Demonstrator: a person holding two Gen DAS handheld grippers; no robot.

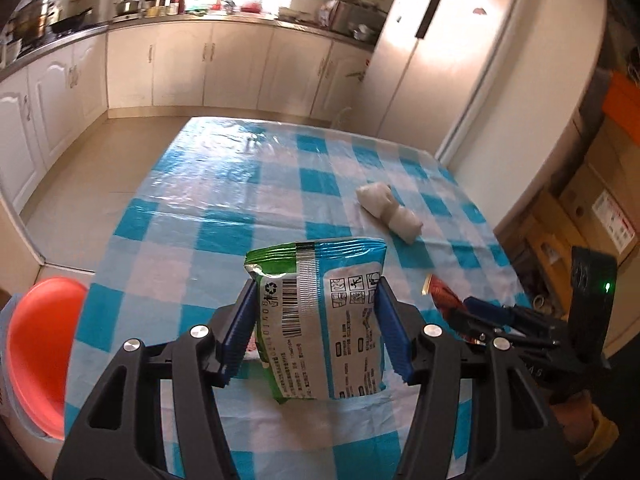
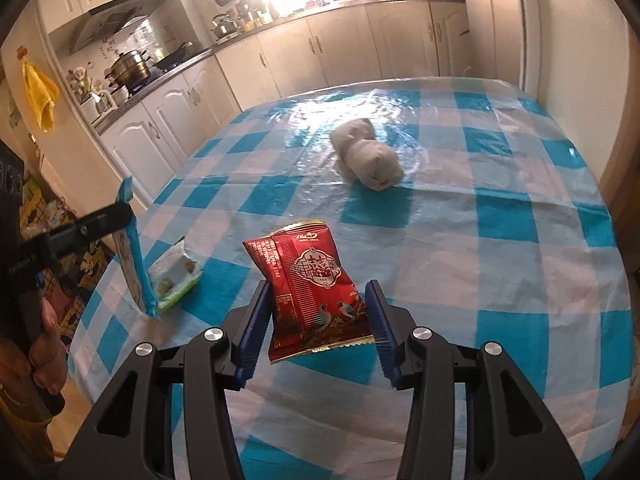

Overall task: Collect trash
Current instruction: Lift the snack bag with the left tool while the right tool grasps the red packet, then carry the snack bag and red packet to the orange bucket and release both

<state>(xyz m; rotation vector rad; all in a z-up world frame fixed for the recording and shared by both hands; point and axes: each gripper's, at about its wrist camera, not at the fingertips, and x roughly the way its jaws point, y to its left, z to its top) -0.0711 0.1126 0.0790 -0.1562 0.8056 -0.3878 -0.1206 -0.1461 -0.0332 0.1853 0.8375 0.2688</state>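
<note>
1. Snagging the bench (image 1: 224,216) cover is the biggest worry. That checked plastic cloth looks slick and wrinkly, so a low claw could drag it and slide everything on it.
2. Missing the orange tub (image 1: 36,352) comes next. It sits off the bench's left edge, below the left claw (image 1: 318,328), and I'm only guessing it's the bin. Let go too soon and the trash lands on the floor.
3. The green packet (image 1: 320,312) is pinched across its width by the left claw's 2 blue pads (image 1: 248,320), and looks to be up off the bench. It's thin, floppy film, so it could buckle and slip out on a quick swing.
4. The white wad (image 2: 368,156) lies mid-bench, well apart from both claws. It's soft and lumpy, so a shallow pinch might just tear off a bit or roll it away.
5. The red packet (image 2: 312,292) is in the right claw (image 2: 316,320), gripped at its side edges and tilted. That's glossy foil held only by the edges, so I'd say it can twist free easily.
6. The small wipes pack (image 2: 176,276) lies flat near the bench's left edge, just beside the hanging green packet. A careless sweep could knock it off.
</note>
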